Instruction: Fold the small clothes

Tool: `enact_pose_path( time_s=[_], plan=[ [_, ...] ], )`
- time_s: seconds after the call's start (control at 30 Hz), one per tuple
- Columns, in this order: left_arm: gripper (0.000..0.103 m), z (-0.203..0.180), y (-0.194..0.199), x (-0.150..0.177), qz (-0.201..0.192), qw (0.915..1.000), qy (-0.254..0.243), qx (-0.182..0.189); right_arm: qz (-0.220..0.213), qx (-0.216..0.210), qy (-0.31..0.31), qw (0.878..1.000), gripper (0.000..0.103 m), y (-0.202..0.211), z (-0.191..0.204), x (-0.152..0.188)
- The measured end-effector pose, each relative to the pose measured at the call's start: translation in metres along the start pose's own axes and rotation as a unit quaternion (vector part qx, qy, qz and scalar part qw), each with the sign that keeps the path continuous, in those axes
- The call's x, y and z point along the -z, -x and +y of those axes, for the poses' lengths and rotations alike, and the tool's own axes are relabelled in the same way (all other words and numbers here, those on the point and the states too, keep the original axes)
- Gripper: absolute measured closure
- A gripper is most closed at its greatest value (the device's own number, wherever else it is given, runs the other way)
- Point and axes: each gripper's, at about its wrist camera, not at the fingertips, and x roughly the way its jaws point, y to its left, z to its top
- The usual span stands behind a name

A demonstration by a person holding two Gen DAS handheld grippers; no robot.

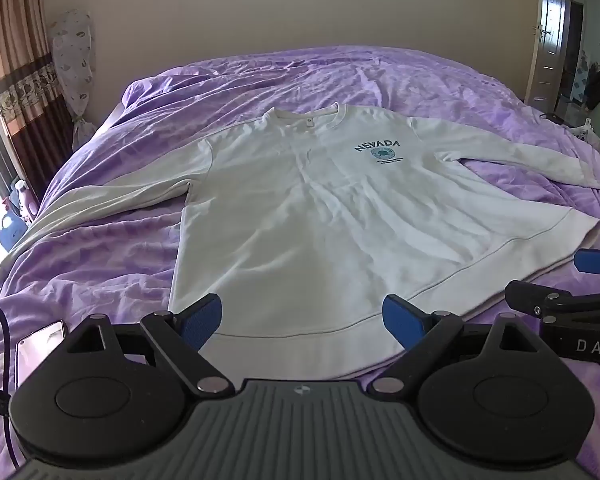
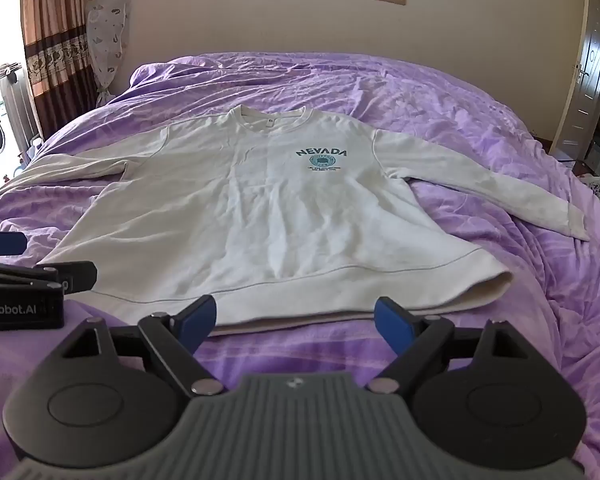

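Two claws, our left gripper (image 1: 302, 322) and right gripper (image 2: 294, 320), hang released at 6 o'clock near the hem of the sweatshirt (image 2: 260, 200). It lies flat, sleeves spread, with bare purple bedspread (image 2: 440, 100) beyond toward 12 o'clock.

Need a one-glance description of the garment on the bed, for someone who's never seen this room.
Find the bed with the rumpled purple cover. Spread flat across its middle, front up, is a long-sleeved sweatshirt, sleeves out to both sides. It is the only white item there, with NEVADA printed in teal on the chest.
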Motion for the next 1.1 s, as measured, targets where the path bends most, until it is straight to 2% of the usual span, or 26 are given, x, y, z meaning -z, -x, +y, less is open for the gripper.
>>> enact_pose_path(
  time_s=[1.1],
  plan=[
    [0.000,-0.0002,0.0000,0.0000,0.002,1.0000,-0.002,-0.003,0.001,-0.003,-0.004,1.000,0.021,-0.0073,-0.0001,0.0026]
  ],
)
